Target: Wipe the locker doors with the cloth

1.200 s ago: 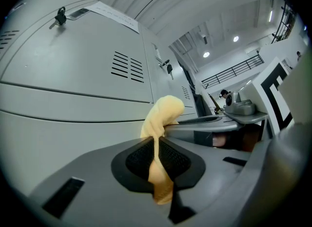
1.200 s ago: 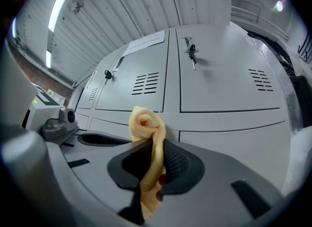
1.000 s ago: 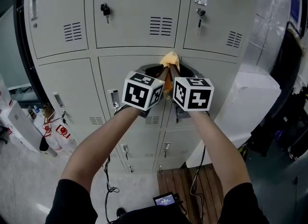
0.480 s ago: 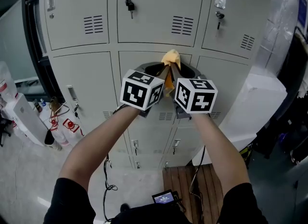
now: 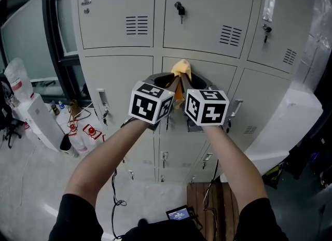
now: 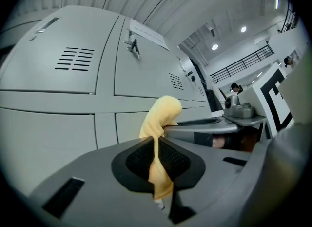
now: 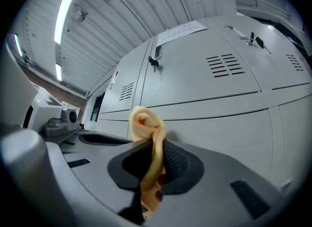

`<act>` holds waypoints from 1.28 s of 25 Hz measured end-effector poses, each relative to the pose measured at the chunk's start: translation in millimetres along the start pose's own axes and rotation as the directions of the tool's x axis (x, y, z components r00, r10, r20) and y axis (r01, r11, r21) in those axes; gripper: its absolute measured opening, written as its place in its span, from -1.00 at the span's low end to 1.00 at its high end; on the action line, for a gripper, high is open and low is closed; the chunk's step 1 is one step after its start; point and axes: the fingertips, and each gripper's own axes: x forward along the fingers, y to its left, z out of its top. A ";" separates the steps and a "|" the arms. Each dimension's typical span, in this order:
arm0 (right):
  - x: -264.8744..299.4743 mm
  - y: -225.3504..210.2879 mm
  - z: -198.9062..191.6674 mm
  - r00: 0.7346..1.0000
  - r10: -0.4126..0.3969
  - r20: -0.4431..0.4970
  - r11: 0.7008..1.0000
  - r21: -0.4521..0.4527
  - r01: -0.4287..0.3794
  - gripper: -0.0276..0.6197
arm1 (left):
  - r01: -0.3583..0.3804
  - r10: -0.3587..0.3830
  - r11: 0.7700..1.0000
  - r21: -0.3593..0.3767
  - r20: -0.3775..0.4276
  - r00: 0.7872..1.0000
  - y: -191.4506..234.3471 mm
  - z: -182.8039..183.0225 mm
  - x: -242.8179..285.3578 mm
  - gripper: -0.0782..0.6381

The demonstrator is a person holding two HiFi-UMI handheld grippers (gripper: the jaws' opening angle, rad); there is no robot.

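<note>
The left gripper (image 5: 173,82) and right gripper (image 5: 187,82) sit side by side, each clenched on the yellow cloth (image 5: 181,69). The cloth bunches at 12 o'clock from their jaws, at the top edge of the middle locker door (image 5: 223,79); whether it touches is unclear.

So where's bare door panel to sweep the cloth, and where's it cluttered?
Free: the left door, between the cloth and the left handle. Crowded: the vent and key above, and the right handle.
</note>
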 end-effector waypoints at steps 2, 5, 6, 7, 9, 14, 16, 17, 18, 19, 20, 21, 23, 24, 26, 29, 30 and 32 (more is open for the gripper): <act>7.2 10.9 -5.4 1.000 0.009 -0.007 1.000 0.002 -0.009 -0.70 | -0.009 0.009 1.000 -0.004 -0.007 1.000 10.2 -7.0 -6.7 -0.67; 15.6 22.3 -13.2 1.000 0.013 -0.016 1.000 -0.002 -0.013 -0.70 | -0.014 0.014 1.000 0.000 -0.019 1.000 21.5 -16.4 -13.0 -0.67; 17.6 24.7 -15.7 1.000 0.012 -0.018 1.000 -0.002 -0.012 -0.70 | -0.014 0.014 1.000 0.002 -0.024 1.000 24.0 -19.4 -14.2 -0.67; 19.6 26.5 -18.1 1.000 0.010 -0.019 1.000 -0.001 -0.010 -0.70 | -0.012 0.012 1.000 0.005 -0.027 1.000 26.3 -21.9 -14.9 -0.67; 23.2 28.8 -21.4 1.000 0.004 -0.019 1.000 -0.002 -0.004 -0.70 | -0.009 0.009 1.000 0.011 -0.029 1.000 30.4 -25.6 -15.2 -0.67; 28.2 27.8 -23.7 1.000 -0.016 -0.012 1.000 -0.023 0.016 -0.70 | -0.006 0.007 0.999 0.036 -0.022 1.000 35.1 -29.2 -11.0 -0.67; 29.1 26.9 -23.4 1.000 -0.019 -0.008 1.000 -0.025 0.019 -0.70 | -0.003 0.003 0.999 0.044 -0.020 1.000 35.9 -29.2 -9.4 -0.67; 29.5 26.6 -23.3 1.000 -0.022 -0.006 0.999 -0.029 0.022 -0.70 | -0.003 0.004 0.999 0.051 -0.018 1.000 36.1 -29.2 -8.9 -0.67; 29.7 26.3 -23.2 1.000 -0.027 -0.004 0.999 -0.037 0.027 -0.70 | -0.005 0.006 0.998 0.059 -0.017 1.000 36.2 -29.3 -8.5 -0.67; 29.8 26.2 -23.3 0.999 -0.032 -0.004 0.998 -0.045 0.031 -0.70 | -0.007 0.008 0.998 0.065 -0.016 1.000 36.3 -29.5 -8.2 -0.67; 29.8 26.0 -23.4 0.999 -0.034 -0.005 0.998 -0.051 0.034 -0.70 | -0.009 0.010 0.998 0.068 -0.016 1.000 36.2 -29.7 -8.0 -0.67; 29.6 25.8 -23.5 0.999 -0.035 -0.007 0.998 -0.054 0.034 -0.70 | -0.011 0.012 0.998 0.069 -0.017 1.000 35.9 -29.7 -7.9 -0.67; 29.3 25.6 -23.2 0.999 -0.033 -0.012 0.998 -0.058 0.032 -0.70 | -0.015 0.016 0.997 0.070 -0.021 1.000 35.3 -29.7 -7.9 -0.67; 29.1 25.6 -23.1 0.999 -0.033 -0.014 0.998 -0.060 0.032 -0.70 | -0.016 0.018 0.997 0.069 -0.024 1.000 35.0 -29.9 -8.0 -0.67; 28.2 24.8 -22.8 0.999 -0.033 -0.019 0.997 -0.064 0.032 -0.70 | -0.017 0.019 0.997 0.069 -0.030 0.999 33.8 -30.0 -7.5 -0.67; 25.7 20.3 -22.8 0.999 -0.039 -0.024 0.997 -0.068 0.037 -0.70 | -0.018 0.020 0.998 0.066 -0.029 0.999 29.7 -28.9 -4.6 -0.67; 24.5 17.8 -22.9 0.999 -0.042 -0.025 0.997 -0.068 0.040 -0.70 | -0.018 0.020 0.998 0.065 -0.027 0.999 27.7 -28.3 -2.9 -0.67; 21.2 11.1 -23.1 0.998 -0.047 -0.029 0.997 -0.069 0.044 -0.70 | -0.013 0.014 0.998 0.063 -0.024 1.000 22.1 -27.3 1.9 -0.67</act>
